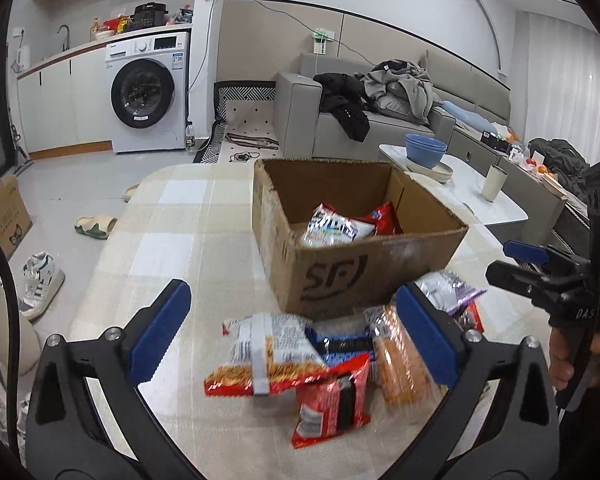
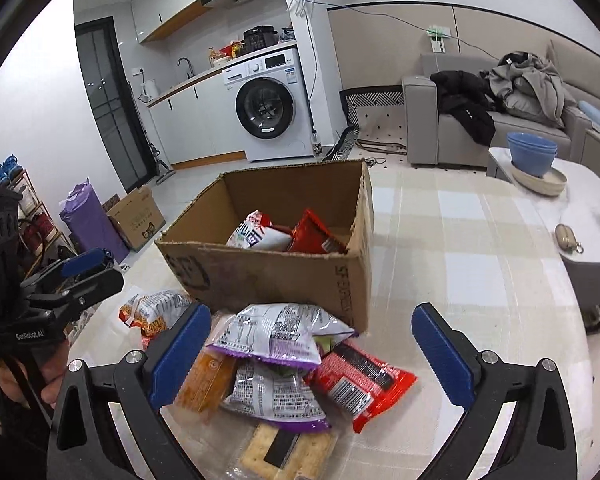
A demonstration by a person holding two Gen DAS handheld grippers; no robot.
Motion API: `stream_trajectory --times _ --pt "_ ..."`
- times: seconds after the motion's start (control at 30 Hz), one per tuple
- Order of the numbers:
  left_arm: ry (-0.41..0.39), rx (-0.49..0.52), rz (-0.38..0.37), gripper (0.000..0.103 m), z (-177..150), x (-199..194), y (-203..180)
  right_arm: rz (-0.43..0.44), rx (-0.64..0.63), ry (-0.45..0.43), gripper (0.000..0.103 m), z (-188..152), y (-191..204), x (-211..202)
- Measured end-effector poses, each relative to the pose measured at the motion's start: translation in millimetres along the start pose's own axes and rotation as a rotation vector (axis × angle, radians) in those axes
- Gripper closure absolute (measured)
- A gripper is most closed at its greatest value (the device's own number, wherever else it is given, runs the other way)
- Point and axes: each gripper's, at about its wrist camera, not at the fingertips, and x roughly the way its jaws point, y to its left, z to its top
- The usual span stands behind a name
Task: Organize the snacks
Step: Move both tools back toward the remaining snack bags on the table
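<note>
An open cardboard box (image 1: 364, 276) (image 2: 268, 272) stands on the checked tablecloth and holds two snack packets (image 1: 340, 226) (image 2: 284, 234). A pile of loose snack packets lies in front of it: a red and white packet (image 1: 268, 356), a small red packet (image 1: 332, 400), an orange packet (image 1: 400, 364), purple-edged silver packets (image 2: 280, 332), a red packet (image 2: 360, 380) and a cracker pack (image 2: 288, 452). My left gripper (image 1: 296, 336) is open above the pile. My right gripper (image 2: 312, 356) is open above the pile and also shows in the left wrist view (image 1: 532, 264).
A white side table (image 1: 460, 196) to the right holds blue bowls (image 1: 426, 150) on a plate and a cup (image 1: 494, 182). A grey sofa (image 1: 340, 120) with clothes stands behind. A washing machine (image 1: 148, 92), shoes (image 1: 40, 284) and a floor box (image 2: 138, 216) lie left.
</note>
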Motion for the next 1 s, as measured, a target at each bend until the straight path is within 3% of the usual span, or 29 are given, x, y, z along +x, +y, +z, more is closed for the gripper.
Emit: stream_trajectory --times 0.23,0.7,1.0 --pt "0.064 -0.013 0.039 0.001 -19 4 12 0.012 -0.024 0.039 0.001 -6 13 10" --pt "0.17 -0.009 0.066 0.001 -25 36 15 0.015 0.004 0.136 0.001 -23 29 60" --pt "0.216 -0.014 0.052 0.001 -30 53 16 -0.047 0.045 0.144 0.001 -24 19 63"
